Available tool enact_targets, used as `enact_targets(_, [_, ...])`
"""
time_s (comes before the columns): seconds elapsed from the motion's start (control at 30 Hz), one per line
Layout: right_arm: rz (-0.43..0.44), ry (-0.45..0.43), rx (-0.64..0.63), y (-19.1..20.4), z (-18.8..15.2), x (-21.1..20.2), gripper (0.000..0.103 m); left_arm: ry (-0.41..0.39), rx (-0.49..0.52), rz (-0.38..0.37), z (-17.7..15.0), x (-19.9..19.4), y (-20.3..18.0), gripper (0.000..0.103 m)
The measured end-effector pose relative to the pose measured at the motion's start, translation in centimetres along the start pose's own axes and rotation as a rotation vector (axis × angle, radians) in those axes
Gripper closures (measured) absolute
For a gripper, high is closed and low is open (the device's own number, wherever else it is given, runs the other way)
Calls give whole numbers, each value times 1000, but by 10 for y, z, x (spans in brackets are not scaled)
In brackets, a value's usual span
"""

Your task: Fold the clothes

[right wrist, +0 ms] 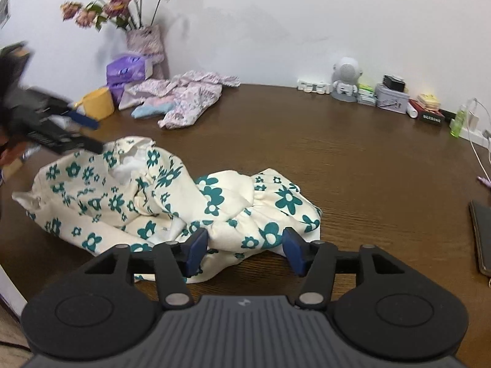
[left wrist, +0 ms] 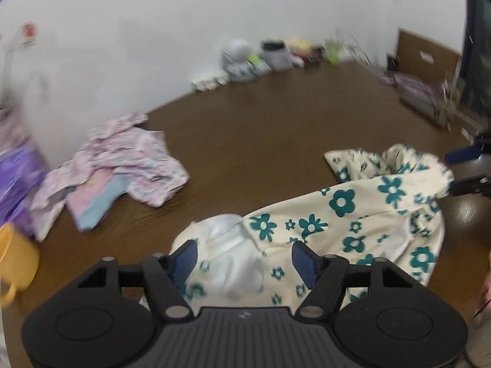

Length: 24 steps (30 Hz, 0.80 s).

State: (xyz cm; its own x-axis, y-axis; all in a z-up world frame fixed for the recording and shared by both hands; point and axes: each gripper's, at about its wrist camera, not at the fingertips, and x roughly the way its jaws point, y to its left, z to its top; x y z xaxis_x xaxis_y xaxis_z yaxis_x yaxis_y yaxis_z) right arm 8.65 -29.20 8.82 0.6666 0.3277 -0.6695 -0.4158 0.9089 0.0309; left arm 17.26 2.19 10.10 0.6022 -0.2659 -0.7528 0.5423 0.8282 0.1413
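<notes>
Left wrist view blurs the floral garment point(left wrist: 353, 230) under the gripper point(left wrist: 245, 263).

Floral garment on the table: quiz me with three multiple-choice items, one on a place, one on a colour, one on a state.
1. Where does the yellow cup stand?
A. beside the purple tissue packs
B. on the floral garment
C. next to the green bottle

2. What colour are the garment's flowers?
A. red
B. teal
C. black

3. How do the right gripper jaws stand?
A. shut on the cup
B. shut on nothing
C. open, spanning the garment's near edge

Answers: 1 A, the cup sits by the packs near the wall. 2 B, teal flowers on cream cloth. 3 C, cloth shows in the wide gap between the blue pads.
</notes>
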Motion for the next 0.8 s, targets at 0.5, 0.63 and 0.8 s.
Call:
enact_targets(0.5, [-44,32,-78,-1,7,24,43,82,297,-55,25,77,-10,36])
enact_targets(0.63, [-41,26,-101,-1,13,29,41,90,354,-75,26,89,-12,36])
enact_targets(0.8, [-9,26,-102,-5,19,39,51,110,360,-134,27,100,-7,43])
